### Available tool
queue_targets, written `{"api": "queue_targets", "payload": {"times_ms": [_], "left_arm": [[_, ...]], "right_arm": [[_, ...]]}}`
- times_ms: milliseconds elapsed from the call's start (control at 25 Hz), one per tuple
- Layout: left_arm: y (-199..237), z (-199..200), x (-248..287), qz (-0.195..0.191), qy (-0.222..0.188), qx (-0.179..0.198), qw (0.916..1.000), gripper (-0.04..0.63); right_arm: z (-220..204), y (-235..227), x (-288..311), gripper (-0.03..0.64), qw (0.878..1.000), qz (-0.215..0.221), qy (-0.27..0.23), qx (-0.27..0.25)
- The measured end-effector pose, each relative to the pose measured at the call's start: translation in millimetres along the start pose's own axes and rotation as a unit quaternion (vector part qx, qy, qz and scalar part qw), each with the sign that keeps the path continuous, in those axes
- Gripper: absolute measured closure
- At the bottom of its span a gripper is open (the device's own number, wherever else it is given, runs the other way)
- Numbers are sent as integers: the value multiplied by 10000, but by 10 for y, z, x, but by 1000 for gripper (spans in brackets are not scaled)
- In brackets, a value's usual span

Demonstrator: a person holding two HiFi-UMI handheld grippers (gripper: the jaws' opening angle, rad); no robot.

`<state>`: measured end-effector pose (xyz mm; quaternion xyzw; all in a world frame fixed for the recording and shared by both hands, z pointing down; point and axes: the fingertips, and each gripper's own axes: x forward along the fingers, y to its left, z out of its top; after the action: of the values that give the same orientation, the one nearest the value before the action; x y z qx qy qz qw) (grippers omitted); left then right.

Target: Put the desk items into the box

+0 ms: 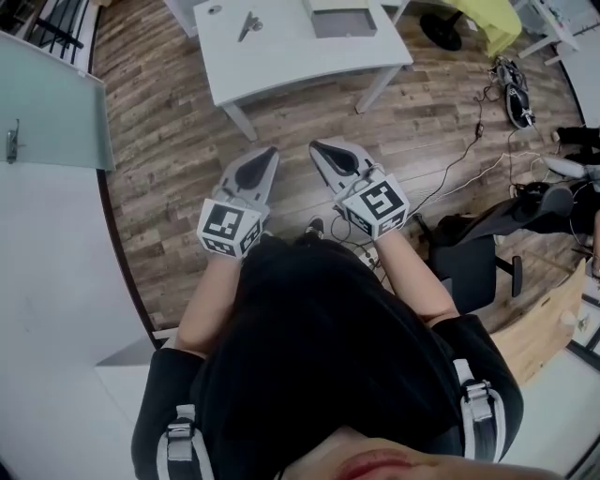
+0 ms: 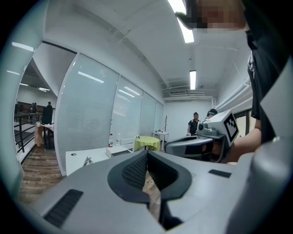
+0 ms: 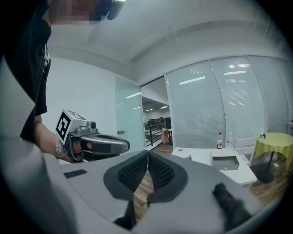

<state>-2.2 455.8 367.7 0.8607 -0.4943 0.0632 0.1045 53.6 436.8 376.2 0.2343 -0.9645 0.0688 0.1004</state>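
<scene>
Apparently barely begun: left gripper (image 1: pixel 265 155) and right gripper (image 1: pixel 323 150) both sit closed, empty.
Top centre, a tool (image 1: pixel 249 25) lies on the desk (image 1: pixel 281 56) outside the box (image 1: pixel 343 21).

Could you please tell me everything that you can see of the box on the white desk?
The box is shallow, rectangular and open-topped, with pale walls and a grey inside where nothing shows. Its material cannot be told. It lies flat on the white desk, towards the far side, touching only the desktop. In the head view a small metal item lies apart from it, to its left.
</scene>
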Motion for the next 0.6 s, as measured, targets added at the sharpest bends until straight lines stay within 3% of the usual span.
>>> {"api": "queue_targets", "payload": {"times_ms": [200,600], "left_arm": [[18,-1,87,110,19,-4,9999,583],[526,-5,353,116,23,-120,9999,583]], "right_arm": [[-63,-100,24,600,9999,80,47,58],[4,-384,509,600,9998,191,71,64]]}}
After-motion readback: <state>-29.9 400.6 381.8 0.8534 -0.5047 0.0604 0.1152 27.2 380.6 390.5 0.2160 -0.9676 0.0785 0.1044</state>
